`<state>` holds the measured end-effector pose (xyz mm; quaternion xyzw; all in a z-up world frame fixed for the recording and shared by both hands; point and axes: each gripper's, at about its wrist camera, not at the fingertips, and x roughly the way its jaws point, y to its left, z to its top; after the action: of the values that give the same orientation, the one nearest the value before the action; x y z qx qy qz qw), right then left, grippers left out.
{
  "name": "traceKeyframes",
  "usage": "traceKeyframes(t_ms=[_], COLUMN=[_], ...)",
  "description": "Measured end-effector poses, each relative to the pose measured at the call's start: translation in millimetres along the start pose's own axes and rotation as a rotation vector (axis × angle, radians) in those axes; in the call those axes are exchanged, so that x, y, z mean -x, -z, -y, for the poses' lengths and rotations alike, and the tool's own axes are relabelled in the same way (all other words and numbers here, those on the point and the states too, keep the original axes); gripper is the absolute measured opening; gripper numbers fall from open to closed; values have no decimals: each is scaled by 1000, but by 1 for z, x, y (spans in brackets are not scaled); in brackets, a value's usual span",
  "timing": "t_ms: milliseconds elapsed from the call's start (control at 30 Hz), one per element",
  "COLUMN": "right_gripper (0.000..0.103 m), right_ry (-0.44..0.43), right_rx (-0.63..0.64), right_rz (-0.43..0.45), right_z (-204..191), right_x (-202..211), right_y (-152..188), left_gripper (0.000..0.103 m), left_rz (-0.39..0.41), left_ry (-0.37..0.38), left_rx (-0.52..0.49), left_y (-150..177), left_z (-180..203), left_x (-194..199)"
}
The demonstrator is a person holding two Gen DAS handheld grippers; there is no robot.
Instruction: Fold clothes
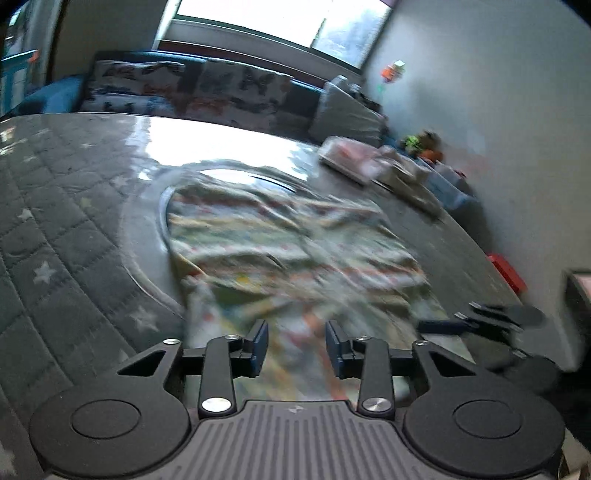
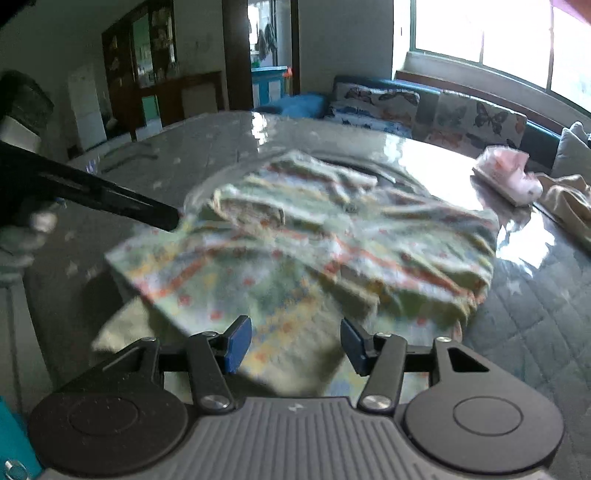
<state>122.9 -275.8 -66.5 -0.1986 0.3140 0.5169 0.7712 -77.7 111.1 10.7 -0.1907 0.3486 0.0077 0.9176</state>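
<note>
So the landmark here is the patterned garment [image 1: 295, 254], a pale cloth with orange, green and yellow stripes and dots, lying rumpled and partly folded over itself on the table [image 1: 74, 206]. The table has a grey quilted cover with white stars under a shiny clear sheet, and the garment sits around the middle of it, with its near edge reaching toward both cameras. Everything's a bit motion-blurred, so the fine folds are hard to read.

Going left to right from the garment: off its left side in the right wrist view there's the left gripper [image 2: 173, 218], coming in as a dark arm with its tip right at the cloth's left edge; can't tell from that angle if it touches. In its own camera the left gripper [image 1: 295, 343] hangs over the near edge of the garment, jaws partway apart, blue pads [image 1: 260, 345] not pressing on anything, nothing pinched. The right gripper [image 2: 293, 343] is over the near part of the cloth too, jaws standing a fair bit wider, pads clear of the fabric as far as I can see. From the left camera, the right gripper [image 1: 461, 325] shows just right of the garment's near corner.

Further right of the garment, toward the far right edge of the table, there's a folded pink-and-white pile [image 2: 506, 177], and beside that a beige cloth [image 2: 569, 203]. Behind the garment, past the table, a sofa with butterfly cushions [image 2: 465, 118] runs under the window [image 2: 498, 33].
</note>
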Motion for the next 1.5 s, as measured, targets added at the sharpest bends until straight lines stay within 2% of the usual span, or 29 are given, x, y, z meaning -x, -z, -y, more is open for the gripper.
traceKeyframes(t_ms=[267, 467, 567, 600, 700, 833, 933, 1167, 1267, 1333, 1367, 1433, 1500], right_gripper=[55, 59, 60, 60, 64, 66, 67, 67, 56, 38, 36, 25, 23], right_ry=[33, 64, 77, 79, 80, 74, 65, 33, 3, -10, -21, -67, -107], right_rx=[71, 179, 246, 273, 360, 434, 450, 429, 378, 318, 280, 209, 147], right_rz=[32, 20, 14, 10, -7, -22, 3, 69, 64, 33, 19, 6, -8], right_z=[-6, -14, -21, -23, -32, -40, -44, -50, -46, -39, -35, -23, -13], right_x=[29, 45, 51, 53, 56, 57, 56, 39, 27, 18, 15, 13, 13], right_y=[5, 14, 21, 24, 34, 45, 47, 34, 23, 13, 8, -2, -10], left_gripper=[54, 54, 50, 38, 15, 13, 12, 12, 12, 13, 16, 20, 40], left_rz=[-103, -184, -212, -220, -234, -205, -175, -154, -157, -158, -153, -127, -90], left_ry=[-16, 16, 38, 44, 54, 74, 82, 106, 116, 121, 120, 120, 112], left_rx=[-27, 15, 17, 18, 19, 18, 4, 6, 14, 14, 8, -20, -63], left_y=[29, 39, 43, 43, 42, 30, 15, -12, -18, -20, -19, -18, -14], left_z=[34, 41, 45, 46, 47, 46, 47, 42, 37, 33, 31, 28, 25], left_x=[14, 4, -1, -2, -5, 2, 3, -8, -14, -14, -11, 0, 12])
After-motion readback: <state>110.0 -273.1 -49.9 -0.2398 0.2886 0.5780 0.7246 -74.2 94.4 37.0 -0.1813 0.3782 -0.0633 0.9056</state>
